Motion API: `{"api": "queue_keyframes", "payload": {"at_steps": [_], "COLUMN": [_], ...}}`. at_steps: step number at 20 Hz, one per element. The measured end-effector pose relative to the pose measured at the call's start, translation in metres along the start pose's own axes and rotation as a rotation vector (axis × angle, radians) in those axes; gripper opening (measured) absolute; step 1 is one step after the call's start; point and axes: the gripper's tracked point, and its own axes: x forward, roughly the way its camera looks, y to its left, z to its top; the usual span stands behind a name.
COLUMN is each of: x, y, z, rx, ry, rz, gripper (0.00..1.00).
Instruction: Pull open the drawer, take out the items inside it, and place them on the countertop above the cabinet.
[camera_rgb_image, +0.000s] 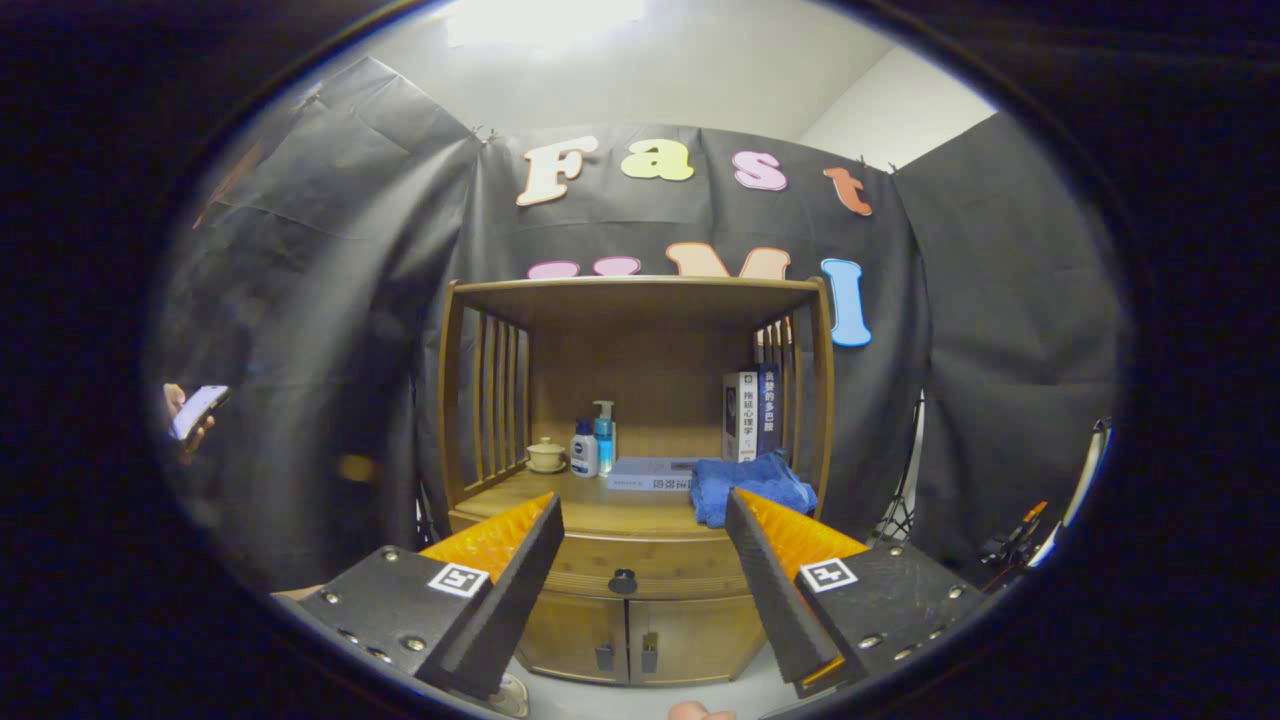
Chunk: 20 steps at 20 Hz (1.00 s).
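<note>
In the gripper view, the wooden cabinet (640, 500) stands against the booth's dark wall, and its drawer (640, 565) is a closed front of pale brown wood with a small dark round knob (623, 581) at its middle, set above two lower doors (628, 638) and just below the countertop (600, 512). The gripper (640, 515) is spread wide with nothing between its fingers, and the knob lies ahead of them, seen in the gap between the two. On the countertop beyond the fingers sit a small cup (546, 455), two bottles (594, 446), a flat book (651, 473), a folded blue cloth (752, 487) and upright books (751, 416).
</note>
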Motion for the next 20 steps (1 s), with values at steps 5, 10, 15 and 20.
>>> {"api": "queue_keyframes", "payload": {"at_steps": [5,10,15,20], "x": [0.009,0.046,0.107,0.156], "y": [0.002,0.017,0.021,0.024], "z": [-0.013,-0.060,-0.123,-0.194], "rx": [-0.008,-0.027,-0.023,0.001], "ry": [0.023,0.088,0.149,0.268], "rz": [0.001,0.033,0.032,0.049], "gripper": [0.98,0.98,0.98,0.98]}}
